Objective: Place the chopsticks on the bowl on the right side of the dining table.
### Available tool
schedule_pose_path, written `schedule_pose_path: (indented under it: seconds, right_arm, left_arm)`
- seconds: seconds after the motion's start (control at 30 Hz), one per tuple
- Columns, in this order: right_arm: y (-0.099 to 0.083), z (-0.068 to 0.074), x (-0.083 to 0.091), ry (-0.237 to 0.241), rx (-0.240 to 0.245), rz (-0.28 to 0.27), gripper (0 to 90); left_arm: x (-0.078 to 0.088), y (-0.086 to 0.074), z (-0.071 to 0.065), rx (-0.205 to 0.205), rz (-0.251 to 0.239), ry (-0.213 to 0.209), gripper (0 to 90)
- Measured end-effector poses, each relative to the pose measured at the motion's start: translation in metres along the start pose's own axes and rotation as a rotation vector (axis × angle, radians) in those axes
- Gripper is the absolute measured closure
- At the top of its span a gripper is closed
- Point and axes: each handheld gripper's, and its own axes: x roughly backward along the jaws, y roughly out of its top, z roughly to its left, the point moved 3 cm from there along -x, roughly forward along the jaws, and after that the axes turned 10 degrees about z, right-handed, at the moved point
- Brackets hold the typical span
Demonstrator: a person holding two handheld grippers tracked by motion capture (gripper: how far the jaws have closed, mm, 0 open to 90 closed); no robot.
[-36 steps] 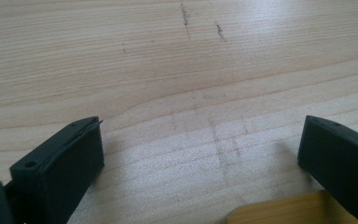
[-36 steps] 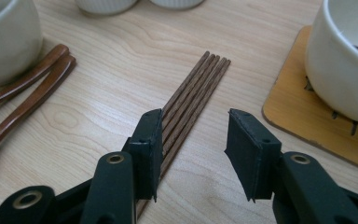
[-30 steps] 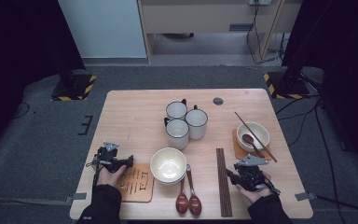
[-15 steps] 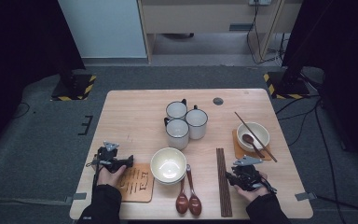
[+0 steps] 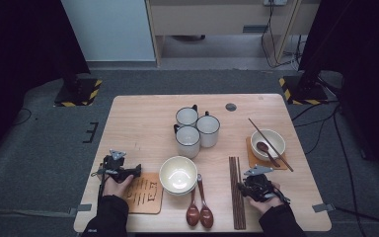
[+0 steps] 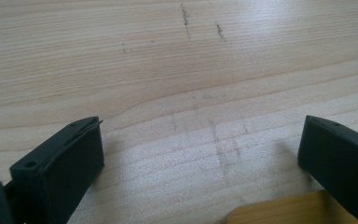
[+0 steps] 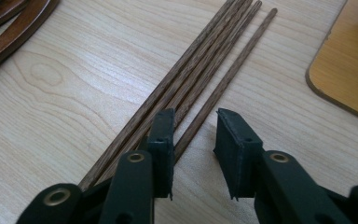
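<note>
Right gripper (image 7: 193,135) low over the bundle of chopsticks (image 7: 200,79) at the worktop's (image 5: 138,123) five o'clock corner. Its jaws have just been closing and now stand a narrow gap apart — one loose stick, lying a little off the bundle, runs up between them. From the right gripper view the pads do not seem to press on it yet; the left jaw sits over the bundle's edge, the right on bare wood. My reading: the jaws were narrowed first so that they take the single stick and not its neighbours.

In the high view the same chopsticks (image 5: 237,190) lie lengthwise, pointing toward twelve o'clock, just at nine o'clock of the right gripper (image 5: 251,186). Two spoons (image 5: 200,210) lie at nine o'clock of the sticks, beside the empty bowl (image 5: 178,174).

The far bowl (image 5: 268,143), at one o'clock from the right gripper, sits on a coaster and already carries a spoon and a pair of sticks — it looks like a finished place setting, which would explain why one is being singled out here.

Left gripper (image 5: 119,169) parked at the seven o'clock side, jaws spread wide, nothing between them but bare wood; a corner of the near coaster (image 6: 279,212) shows by its right jaw. Probably waiting its turn.

Three mugs (image 5: 196,129) clustered mid-worktop, handles out, untouched.
</note>
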Motion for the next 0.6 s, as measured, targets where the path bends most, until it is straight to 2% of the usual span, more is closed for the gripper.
schedule_pose_path:
  seconds: [0.2,0.6]
  right_arm:
    - [-0.0006,-0.0024,-0.0006,-0.007,-0.005,0.014,76.2]
    - [-0.0017,-0.0071,0.0008,-0.022,-0.018,0.017,80.3]
  left_arm:
    - [0.0000,0.0000,0.0000,0.000,0.000,0.000,0.0]
    - [0.0000,0.0000,0.0000,0.000,0.000,0.000,0.0]
